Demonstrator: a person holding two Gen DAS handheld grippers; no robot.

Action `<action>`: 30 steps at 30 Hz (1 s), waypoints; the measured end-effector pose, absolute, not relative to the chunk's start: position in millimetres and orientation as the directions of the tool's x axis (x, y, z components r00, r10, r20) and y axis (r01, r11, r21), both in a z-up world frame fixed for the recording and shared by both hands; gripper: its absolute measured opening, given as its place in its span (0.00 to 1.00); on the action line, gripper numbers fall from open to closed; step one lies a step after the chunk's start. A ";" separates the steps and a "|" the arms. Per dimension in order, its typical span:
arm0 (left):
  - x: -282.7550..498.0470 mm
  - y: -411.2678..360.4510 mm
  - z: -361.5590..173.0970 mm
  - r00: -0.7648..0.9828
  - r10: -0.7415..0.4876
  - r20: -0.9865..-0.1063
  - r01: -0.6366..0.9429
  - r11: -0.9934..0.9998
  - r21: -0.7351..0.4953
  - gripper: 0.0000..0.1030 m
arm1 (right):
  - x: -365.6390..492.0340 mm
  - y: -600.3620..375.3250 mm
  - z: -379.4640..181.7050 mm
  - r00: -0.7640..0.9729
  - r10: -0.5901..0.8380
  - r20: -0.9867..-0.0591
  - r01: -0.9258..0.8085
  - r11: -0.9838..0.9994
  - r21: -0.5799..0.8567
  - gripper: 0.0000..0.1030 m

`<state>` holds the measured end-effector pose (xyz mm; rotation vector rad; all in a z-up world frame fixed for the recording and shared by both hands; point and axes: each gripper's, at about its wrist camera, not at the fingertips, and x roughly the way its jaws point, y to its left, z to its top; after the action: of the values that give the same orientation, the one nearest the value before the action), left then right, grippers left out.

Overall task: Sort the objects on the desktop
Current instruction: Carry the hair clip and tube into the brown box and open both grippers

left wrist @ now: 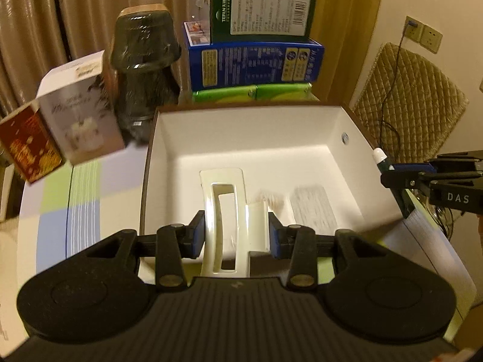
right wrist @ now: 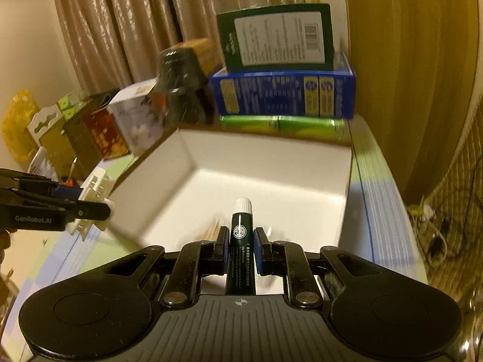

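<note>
My left gripper (left wrist: 237,235) is shut on a white plastic hair clip (left wrist: 225,211) and holds it over the near edge of an open white box (left wrist: 256,147). My right gripper (right wrist: 240,246) is shut on a dark green tube with a white cap (right wrist: 240,241), over the box's (right wrist: 271,181) near right edge. In the left wrist view the right gripper (left wrist: 401,175) shows at the right with the tube's cap (left wrist: 379,155). In the right wrist view the left gripper (right wrist: 84,208) shows at the left with the clip (right wrist: 93,193). A blurred grey item (left wrist: 314,208) and some pale sticks (left wrist: 271,200) lie in the box.
Behind the box stands a stack: green packs (left wrist: 253,93), a blue carton (left wrist: 256,63) and a dark green carton (left wrist: 262,9). A dark wrapped lamp-shaped object (left wrist: 142,69) and two small boxes (left wrist: 81,111) stand at the back left. The checked tablecloth (left wrist: 69,199) covers the table.
</note>
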<state>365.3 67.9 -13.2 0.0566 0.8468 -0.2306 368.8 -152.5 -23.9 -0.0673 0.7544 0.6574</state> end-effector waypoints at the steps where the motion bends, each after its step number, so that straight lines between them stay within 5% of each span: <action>1: 376.7 66.3 -14.5 0.633 -0.179 -0.753 0.227 0.973 -0.040 0.34 | 377.9 -147.1 -23.3 0.544 0.525 -0.655 -0.575 0.801 0.165 0.13; 18: 522.2 30.0 -86.6 0.474 -0.214 -0.854 0.230 0.966 -0.114 0.34 | 498.8 -101.9 -82.6 0.466 0.458 -0.757 -0.464 0.855 0.232 0.13; 30: 557.3 14.1 -119.7 0.423 -0.208 -0.882 0.234 0.965 -0.115 0.34 | 534.5 -89.5 -110.4 0.441 0.446 -0.779 -0.399 0.875 0.275 0.13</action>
<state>557.3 14.1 -119.7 0.0266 1.1001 -0.2764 534.5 -89.5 -110.4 0.0526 0.9830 0.5249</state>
